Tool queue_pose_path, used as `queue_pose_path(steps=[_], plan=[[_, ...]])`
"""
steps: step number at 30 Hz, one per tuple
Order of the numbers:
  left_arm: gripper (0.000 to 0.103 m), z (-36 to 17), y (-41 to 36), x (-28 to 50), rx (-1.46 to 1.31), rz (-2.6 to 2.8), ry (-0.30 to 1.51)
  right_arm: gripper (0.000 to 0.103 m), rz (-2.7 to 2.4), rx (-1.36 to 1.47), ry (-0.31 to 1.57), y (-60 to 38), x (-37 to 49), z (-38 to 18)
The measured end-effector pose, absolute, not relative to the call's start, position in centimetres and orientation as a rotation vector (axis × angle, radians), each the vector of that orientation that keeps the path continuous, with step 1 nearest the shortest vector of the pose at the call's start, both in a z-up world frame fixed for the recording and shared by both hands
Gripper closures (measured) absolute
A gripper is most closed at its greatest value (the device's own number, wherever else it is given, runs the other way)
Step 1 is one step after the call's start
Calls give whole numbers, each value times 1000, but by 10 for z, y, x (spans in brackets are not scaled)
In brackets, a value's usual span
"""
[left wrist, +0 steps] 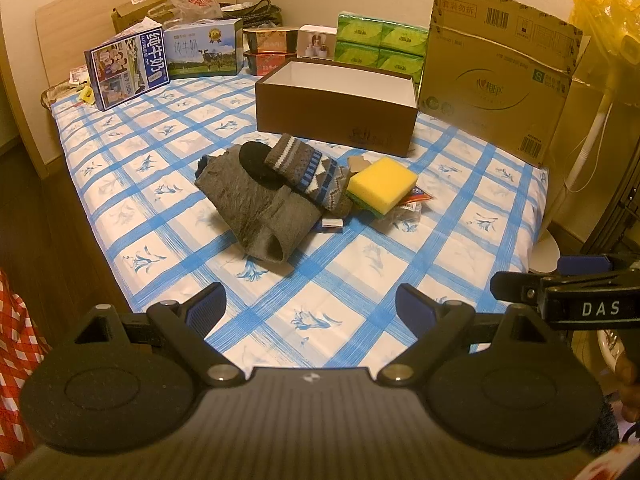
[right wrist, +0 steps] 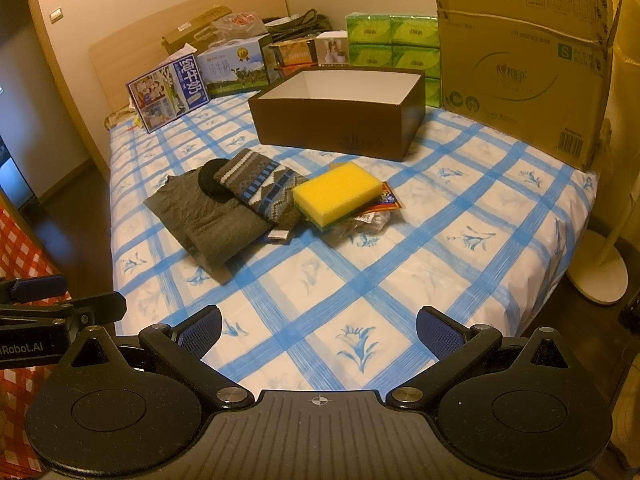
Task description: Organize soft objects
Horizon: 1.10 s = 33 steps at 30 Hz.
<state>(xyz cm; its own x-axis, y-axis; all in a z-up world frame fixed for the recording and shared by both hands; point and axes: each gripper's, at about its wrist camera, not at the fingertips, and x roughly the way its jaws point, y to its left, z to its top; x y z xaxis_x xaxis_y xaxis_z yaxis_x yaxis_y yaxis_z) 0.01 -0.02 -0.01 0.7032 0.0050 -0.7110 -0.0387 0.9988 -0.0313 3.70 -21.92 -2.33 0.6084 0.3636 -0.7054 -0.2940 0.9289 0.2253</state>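
Observation:
A pile of soft things lies mid-bed: a grey knit piece, a black round pad, a patterned brown-blue sock and a yellow sponge. Behind them stands an open brown box with a white inside. My left gripper is open and empty, near the bed's front edge. My right gripper is open and empty, also short of the pile.
Snack wrappers lie under the sponge. Milk cartons, green tissue packs and a large cardboard box line the back. A white fan stand is right of the bed.

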Motion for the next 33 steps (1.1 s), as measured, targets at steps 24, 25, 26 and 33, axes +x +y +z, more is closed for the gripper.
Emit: queue_pose_path(steps=[24, 25, 26, 33], plan=[[12, 0, 0, 0, -45, 25, 795, 0, 380, 89, 839, -221, 38, -28], [12, 0, 0, 0, -45, 25, 795, 0, 380, 89, 839, -220, 39, -28], [12, 0, 0, 0, -45, 25, 795, 0, 379, 89, 839, -220, 39, -27], [12, 0, 0, 0, -44, 25, 797, 0, 380, 89, 841, -220, 40, -28]])
